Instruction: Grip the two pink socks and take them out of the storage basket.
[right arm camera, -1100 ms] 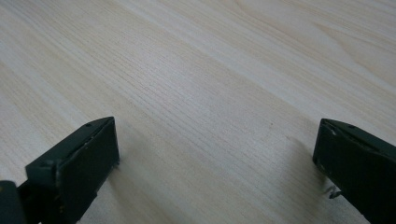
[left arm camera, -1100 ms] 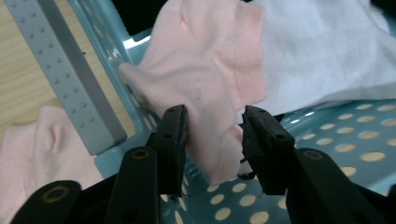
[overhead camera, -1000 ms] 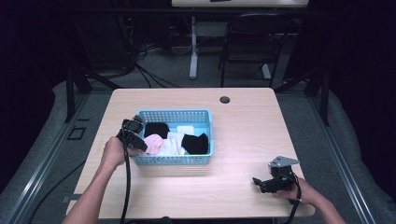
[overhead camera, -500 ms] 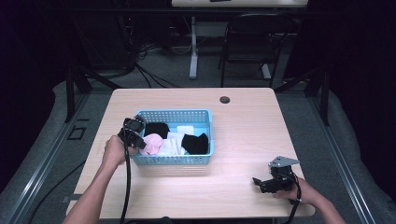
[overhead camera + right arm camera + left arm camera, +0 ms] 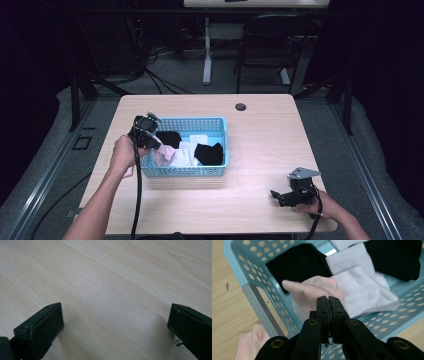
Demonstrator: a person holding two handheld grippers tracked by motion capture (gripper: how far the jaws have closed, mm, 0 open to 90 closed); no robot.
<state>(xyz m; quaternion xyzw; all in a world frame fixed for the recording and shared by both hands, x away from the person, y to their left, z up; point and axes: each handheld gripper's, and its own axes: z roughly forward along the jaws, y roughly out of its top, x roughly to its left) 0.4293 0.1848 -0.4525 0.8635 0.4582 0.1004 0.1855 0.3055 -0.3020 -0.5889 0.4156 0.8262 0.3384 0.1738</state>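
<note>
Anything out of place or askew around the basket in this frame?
Yes: the pink sock does not lie wholly inside the blue basket. It drapes over the basket's wall, and more pink fabric lies outside on the table. The left gripper is shut on it. The black and white socks lie inside.

Light wood table [image 5: 260, 145] at center, lit from above; small dark round grommet [image 5: 241, 107] near its 12 o'clock edge. Grey carpet floor [image 5: 330, 125] all round. Black chair [image 5: 265, 45] at 12–1 o'clock, white desk leg [image 5: 207, 50] at 12, tangled black cables [image 5: 155, 65] at 11. Dark curtains [image 5: 380, 60] at 3 and 9. Metal floor rails [image 5: 45, 175] at 8 and 4.
</note>
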